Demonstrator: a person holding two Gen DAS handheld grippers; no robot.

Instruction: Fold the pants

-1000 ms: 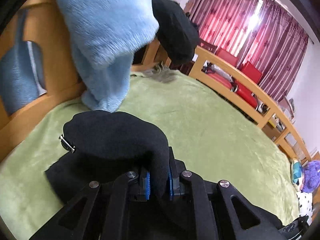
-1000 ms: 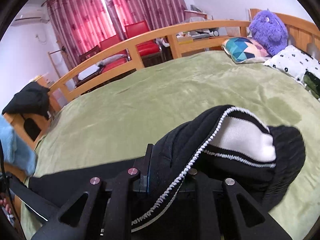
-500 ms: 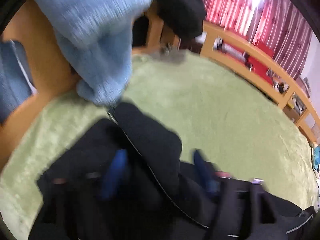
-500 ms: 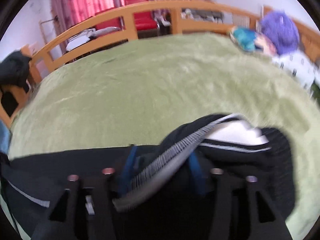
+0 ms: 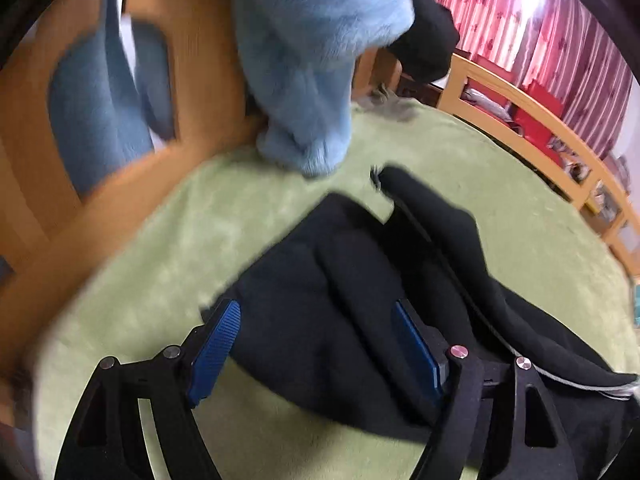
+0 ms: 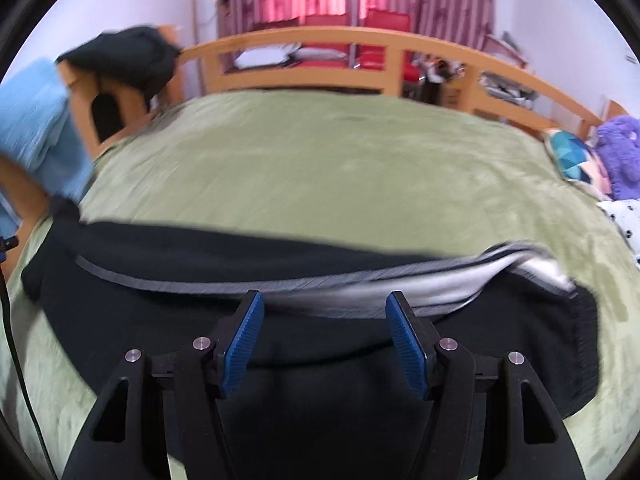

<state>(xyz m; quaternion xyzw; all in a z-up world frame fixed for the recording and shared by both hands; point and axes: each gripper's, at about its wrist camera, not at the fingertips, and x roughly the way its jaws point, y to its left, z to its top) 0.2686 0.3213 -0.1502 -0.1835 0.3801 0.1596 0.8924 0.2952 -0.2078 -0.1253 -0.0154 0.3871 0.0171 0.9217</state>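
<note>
**Black pants lying flat under two spread grippers**

The black fleece pants (image 6: pixel 320 344) with a grey-white side stripe are lying on the green plush bed (image 6: pixel 320 168). The left hand-held gripper (image 5: pixel 316 344) and right hand-held gripper (image 6: pixel 324 336) are both hovering over the fabric, blue-padded fingers apart, gripping nothing.

So the pants (image 6: pixel 320 276) are lying flat across the near part of the bed (image 6: pixel 340 168), stretched left to right. Both claws sit right over the pants, left claw (image 5: pixel 316 344) at one end and right claw (image 6: pixel 324 332) over the middle. Beyond the pants on the bed's far right are a pillow (image 6: pixel 570 156) and stuffed toy (image 6: pixel 620 152). A sweater (image 5: pixel 312 60) hangs at the bed's left edge.
</note>
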